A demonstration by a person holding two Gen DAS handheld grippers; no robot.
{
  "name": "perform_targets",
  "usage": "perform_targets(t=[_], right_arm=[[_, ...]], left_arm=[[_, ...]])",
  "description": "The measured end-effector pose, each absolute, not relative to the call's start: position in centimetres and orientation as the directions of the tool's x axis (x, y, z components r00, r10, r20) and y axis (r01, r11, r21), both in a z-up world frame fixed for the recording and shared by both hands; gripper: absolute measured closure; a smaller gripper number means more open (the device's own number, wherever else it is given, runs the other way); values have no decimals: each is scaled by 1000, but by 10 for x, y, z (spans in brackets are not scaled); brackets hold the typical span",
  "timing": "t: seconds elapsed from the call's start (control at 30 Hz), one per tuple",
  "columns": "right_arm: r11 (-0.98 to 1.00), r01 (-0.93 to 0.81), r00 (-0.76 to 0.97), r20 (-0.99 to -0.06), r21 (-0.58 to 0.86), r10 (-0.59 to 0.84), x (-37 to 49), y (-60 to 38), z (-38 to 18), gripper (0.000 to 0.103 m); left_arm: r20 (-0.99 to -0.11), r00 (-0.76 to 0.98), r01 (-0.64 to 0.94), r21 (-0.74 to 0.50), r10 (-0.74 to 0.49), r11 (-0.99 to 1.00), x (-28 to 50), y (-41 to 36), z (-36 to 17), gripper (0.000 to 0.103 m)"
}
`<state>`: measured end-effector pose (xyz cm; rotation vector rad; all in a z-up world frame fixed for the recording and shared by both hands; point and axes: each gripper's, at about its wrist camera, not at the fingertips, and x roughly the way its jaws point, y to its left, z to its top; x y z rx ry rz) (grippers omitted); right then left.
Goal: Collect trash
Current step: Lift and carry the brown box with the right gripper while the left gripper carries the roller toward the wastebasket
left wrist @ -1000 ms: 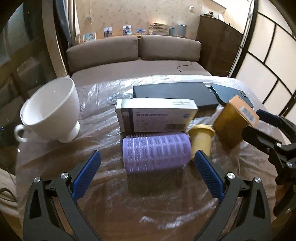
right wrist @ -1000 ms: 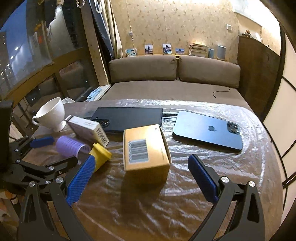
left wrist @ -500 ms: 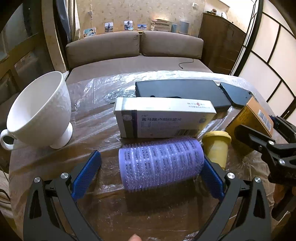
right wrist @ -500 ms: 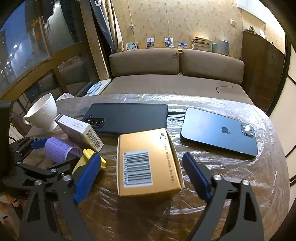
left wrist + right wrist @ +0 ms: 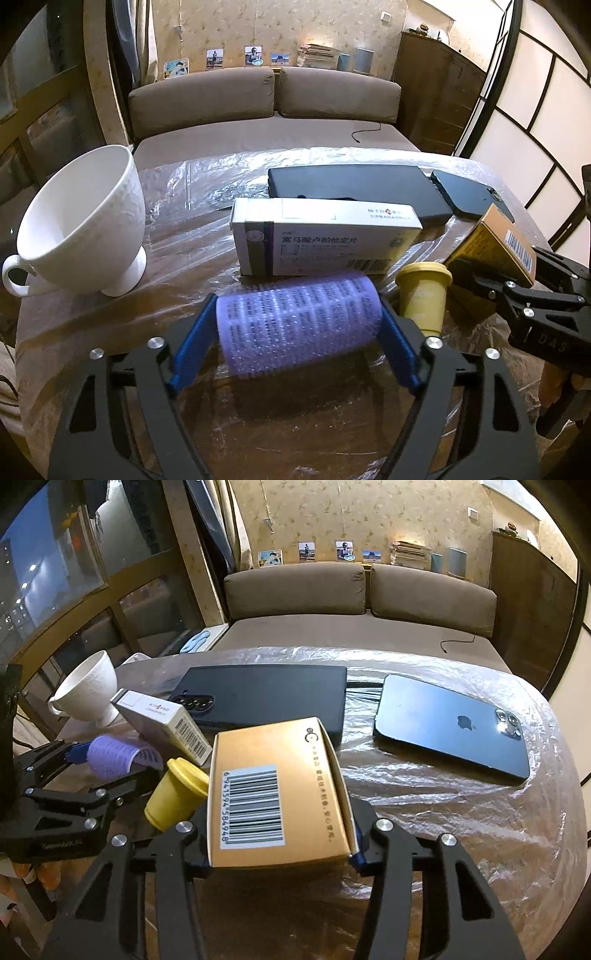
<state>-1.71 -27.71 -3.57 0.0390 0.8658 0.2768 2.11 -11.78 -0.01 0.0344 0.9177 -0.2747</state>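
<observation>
One roller [image 5: 299, 325], two boxes [image 5: 277, 794]

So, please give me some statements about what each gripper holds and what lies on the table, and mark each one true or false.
1. The left gripper is closed on the purple hair roller. True.
2. The right gripper grips the yellow cup. False: it clamps the orange box; the small yellow cup stands free beside it.
3. The white teacup lies on its side. False: it stands upright.
4. The blue iPhone lies with its back upward. True.
5. The white medicine box lies on top of the iPhone. False: it rests on the plastic-covered table, just behind the roller.
</observation>
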Motion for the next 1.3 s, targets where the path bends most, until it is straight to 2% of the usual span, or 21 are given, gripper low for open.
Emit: perform_targets(t=[0.73, 1.3], right_arm=[[948, -246, 633, -708, 200, 314, -56, -280, -16, 53], [935, -273, 622, -699, 227, 351, -97, -275, -6, 53]], left_arm=[[-763, 586, 257, -142, -271, 956, -1, -106, 15, 24], [-729, 622, 300, -115, -286, 947, -36, -110, 35, 24]])
